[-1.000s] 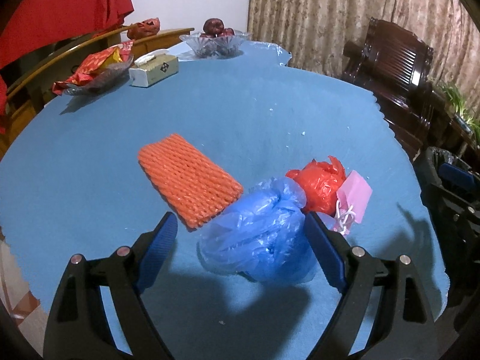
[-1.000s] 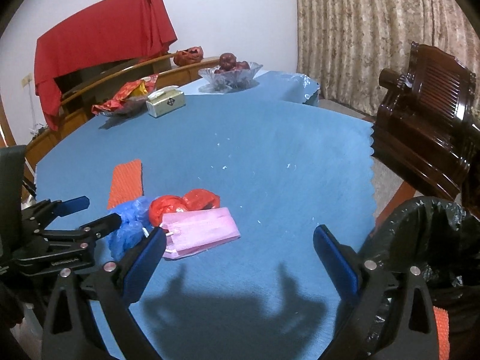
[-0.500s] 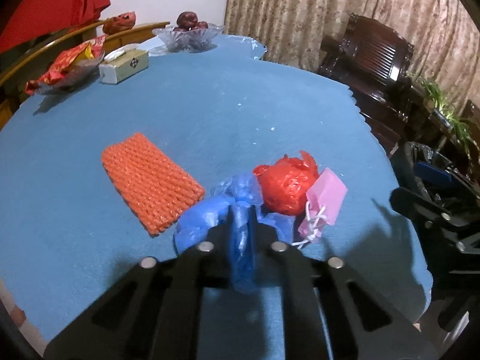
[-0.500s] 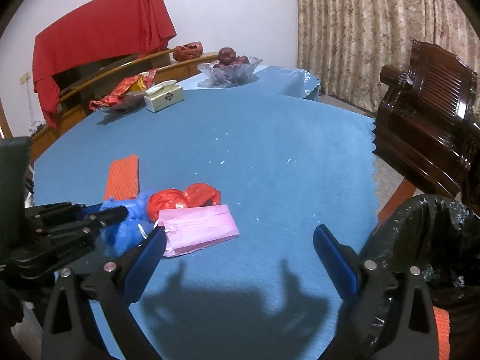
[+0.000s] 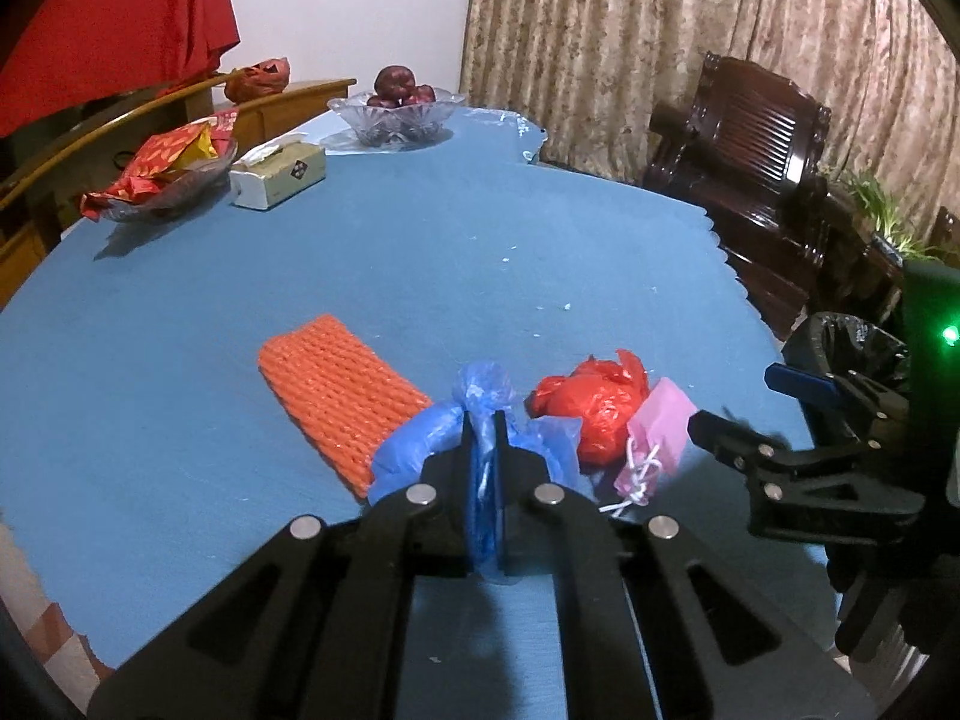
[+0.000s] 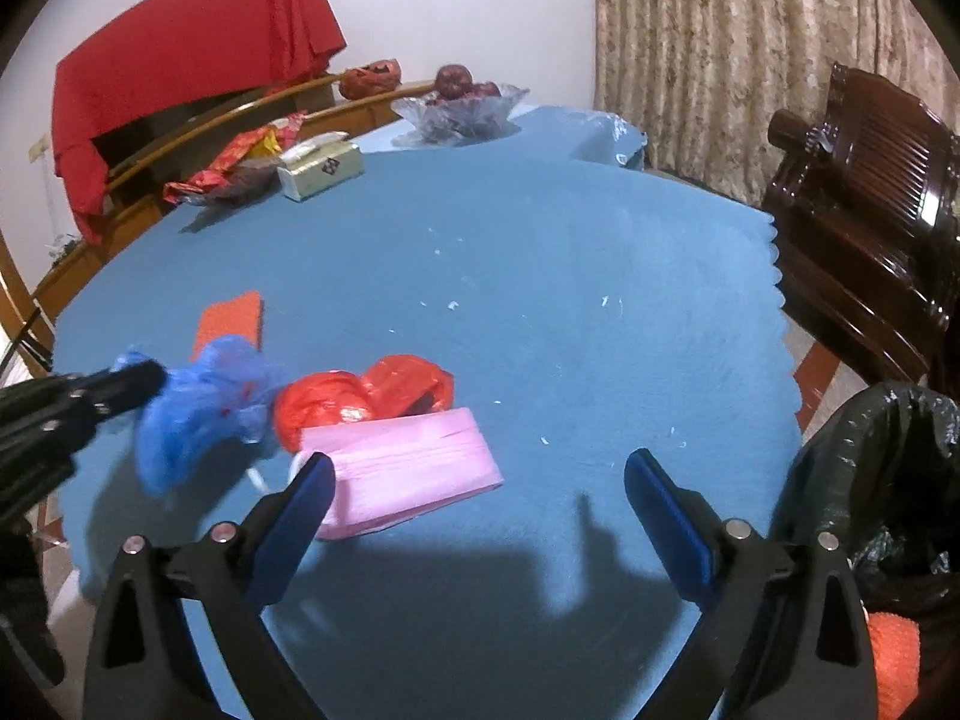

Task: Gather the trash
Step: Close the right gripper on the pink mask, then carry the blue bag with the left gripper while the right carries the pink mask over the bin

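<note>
Two tools split the work: left tool (image 5: pixel 485 420) pinched the blue bag (image 5: pixel 480 402) for binning; right tool (image 6: pixel 477 474) gaped wide, pink mask (image 6: pixel 408 468) at eleven o'clock.

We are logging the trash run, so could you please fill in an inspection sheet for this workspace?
Surface: blue tablecloth, small white crumbs scattered.
Job's things: blue plastic bag pinched, red plastic bag, pink mask, orange foam net; black-lined bin beside the table.
Clutter: tissue box, fruit bowl, snack dish.
Grippers: left gripper shut on the blue plastic bag; right gripper open, by the pink mask.
Cables: nothing seen.
Surroundings: curtain, dark wooden chair, red cloth.
</note>
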`<state>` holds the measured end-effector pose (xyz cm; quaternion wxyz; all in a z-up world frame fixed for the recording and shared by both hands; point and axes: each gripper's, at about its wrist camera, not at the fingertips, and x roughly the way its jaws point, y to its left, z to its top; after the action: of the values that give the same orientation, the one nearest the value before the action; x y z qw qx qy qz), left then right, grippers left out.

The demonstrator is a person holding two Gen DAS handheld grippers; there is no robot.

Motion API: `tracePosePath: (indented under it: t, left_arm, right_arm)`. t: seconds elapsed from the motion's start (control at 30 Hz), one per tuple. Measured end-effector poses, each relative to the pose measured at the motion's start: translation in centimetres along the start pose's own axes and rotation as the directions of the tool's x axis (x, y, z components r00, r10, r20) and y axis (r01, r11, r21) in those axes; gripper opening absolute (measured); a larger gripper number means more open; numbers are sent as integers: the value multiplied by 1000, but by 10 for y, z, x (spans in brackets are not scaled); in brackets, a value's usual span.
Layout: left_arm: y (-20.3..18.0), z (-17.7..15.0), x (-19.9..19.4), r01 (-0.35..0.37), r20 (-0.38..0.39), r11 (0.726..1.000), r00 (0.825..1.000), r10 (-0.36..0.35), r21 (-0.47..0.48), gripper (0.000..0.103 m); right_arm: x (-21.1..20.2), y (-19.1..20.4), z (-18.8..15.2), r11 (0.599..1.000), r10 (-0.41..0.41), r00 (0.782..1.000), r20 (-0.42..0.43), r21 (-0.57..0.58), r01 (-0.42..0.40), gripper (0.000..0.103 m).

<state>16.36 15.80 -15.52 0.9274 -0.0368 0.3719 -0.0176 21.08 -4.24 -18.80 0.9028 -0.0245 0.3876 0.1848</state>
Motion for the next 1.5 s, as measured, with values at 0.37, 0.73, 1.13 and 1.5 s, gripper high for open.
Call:
tracePosePath:
  t: [0.37, 0.73, 1.13, 1.5]
  left_arm:
    - [1, -2, 12, -9, -19, 1000, 1000, 9, 6, 3]
    - [-1, -2, 14, -8, -27, 1000, 1000, 8, 6, 3]
    - [-14, 6, -4, -3, 5, 1000, 1000, 3, 17, 3]
    - [-43, 21, -29, 21, 52, 999, 998, -23, 47, 3]
  right_arm:
    - [29, 5, -8, 999, 31, 996, -86, -19, -32, 79]
    - [25, 9, -6, 990, 130, 988, -88, -36, -134, 11]
    - [-23, -8, 8, 991, 134, 991, -1, 9, -134, 7]
    - [-75, -25, 24, 996, 89, 993, 81, 22, -91, 7]
